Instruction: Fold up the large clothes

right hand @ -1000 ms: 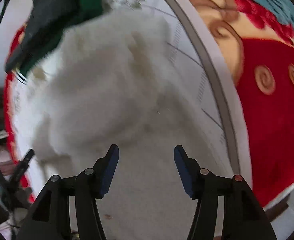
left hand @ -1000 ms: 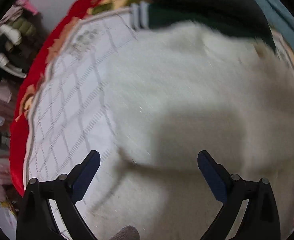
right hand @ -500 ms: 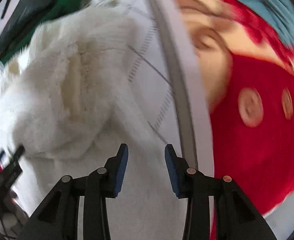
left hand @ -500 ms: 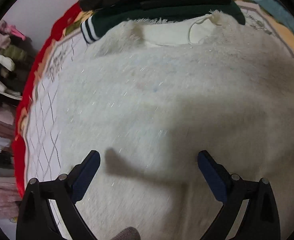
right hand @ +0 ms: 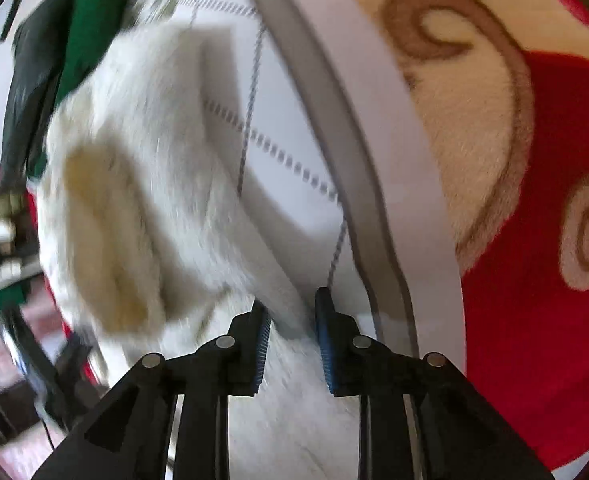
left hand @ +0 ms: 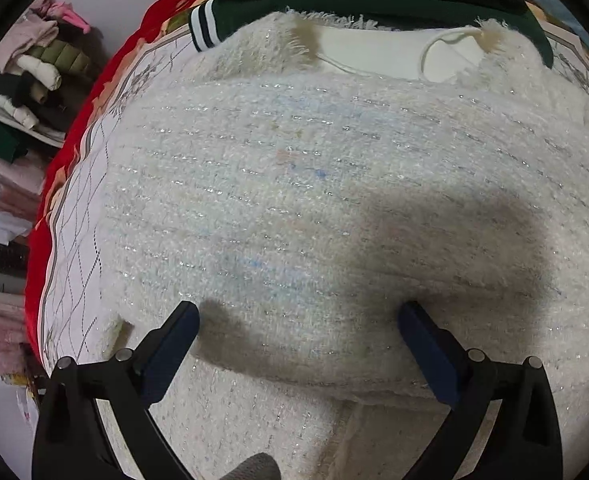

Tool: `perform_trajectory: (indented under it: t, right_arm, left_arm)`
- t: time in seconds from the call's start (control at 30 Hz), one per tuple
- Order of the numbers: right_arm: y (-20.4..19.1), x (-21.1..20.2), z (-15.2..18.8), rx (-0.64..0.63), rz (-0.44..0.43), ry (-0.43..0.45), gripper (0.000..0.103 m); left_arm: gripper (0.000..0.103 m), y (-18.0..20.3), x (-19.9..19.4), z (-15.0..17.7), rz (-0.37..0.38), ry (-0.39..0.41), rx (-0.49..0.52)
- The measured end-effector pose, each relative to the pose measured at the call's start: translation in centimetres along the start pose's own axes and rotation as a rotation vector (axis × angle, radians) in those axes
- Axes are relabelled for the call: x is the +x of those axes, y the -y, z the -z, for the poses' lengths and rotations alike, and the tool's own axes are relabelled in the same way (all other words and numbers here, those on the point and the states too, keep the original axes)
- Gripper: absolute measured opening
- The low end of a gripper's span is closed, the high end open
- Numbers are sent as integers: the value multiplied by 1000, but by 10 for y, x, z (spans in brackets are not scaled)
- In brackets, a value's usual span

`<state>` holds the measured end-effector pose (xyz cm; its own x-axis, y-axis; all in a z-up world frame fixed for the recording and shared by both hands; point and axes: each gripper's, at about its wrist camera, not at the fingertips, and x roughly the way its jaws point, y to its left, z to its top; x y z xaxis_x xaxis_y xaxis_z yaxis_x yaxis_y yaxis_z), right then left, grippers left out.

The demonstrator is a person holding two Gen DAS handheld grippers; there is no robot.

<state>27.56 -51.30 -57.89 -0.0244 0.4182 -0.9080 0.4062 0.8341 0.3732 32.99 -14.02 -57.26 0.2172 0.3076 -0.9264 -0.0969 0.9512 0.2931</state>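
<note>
A fluffy white knitted garment (left hand: 314, 180) with silver threads lies spread on a bed, its neckline at the far end. My left gripper (left hand: 298, 320) hovers open above its near part, with the wide-apart blue pads (left hand: 174, 332) holding nothing. In the right wrist view the same white garment (right hand: 146, 140) looks bunched and blurred. My right gripper (right hand: 292, 312) is at the garment's right edge. Its jaws are closing, and a fold of the white fabric fills the narrow gap between them.
A dark green garment (left hand: 374, 4) with striped cuffs lies beyond the neckline. The bed has a white quilted cover (right hand: 294, 120) over a red patterned blanket (right hand: 534, 320). Shelves of folded clothes (left hand: 26, 80) stand to the left.
The left gripper has moved in over the garment and stayed open. The right gripper dropped to the garment's right edge, and its jaws narrowed onto the fabric.
</note>
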Motion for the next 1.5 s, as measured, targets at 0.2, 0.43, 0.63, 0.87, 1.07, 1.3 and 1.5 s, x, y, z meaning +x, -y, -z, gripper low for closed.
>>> perform_trajectory:
  t: [0.2, 0.43, 0.63, 0.87, 1.07, 1.3, 1.5]
  right_arm:
    - [1, 18, 32, 57, -77, -21, 6]
    - [56, 7, 100, 137, -8, -5, 11]
    - [12, -4, 95, -69, 156, 14, 45]
    - [-28, 21, 68, -182, 289, 79, 45]
    - [-50, -41, 89, -69, 268, 178, 47]
    - [-79, -28, 76, -54, -80, 251, 80]
    - [-114, 8, 54, -107, -3, 225, 17]
  left_arm:
    - [103, 7, -9, 2, -21, 2, 42]
    - [103, -3, -13, 28, 10, -11, 62]
    - [103, -1, -15, 30, -4, 26, 47]
    - [103, -12, -5, 30, 57, -5, -30]
    - [103, -35, -28, 37, 46, 17, -80]
    - [103, -64, -12, 58, -15, -47, -147]
    - [103, -75, -11, 65, -37, -61, -163]
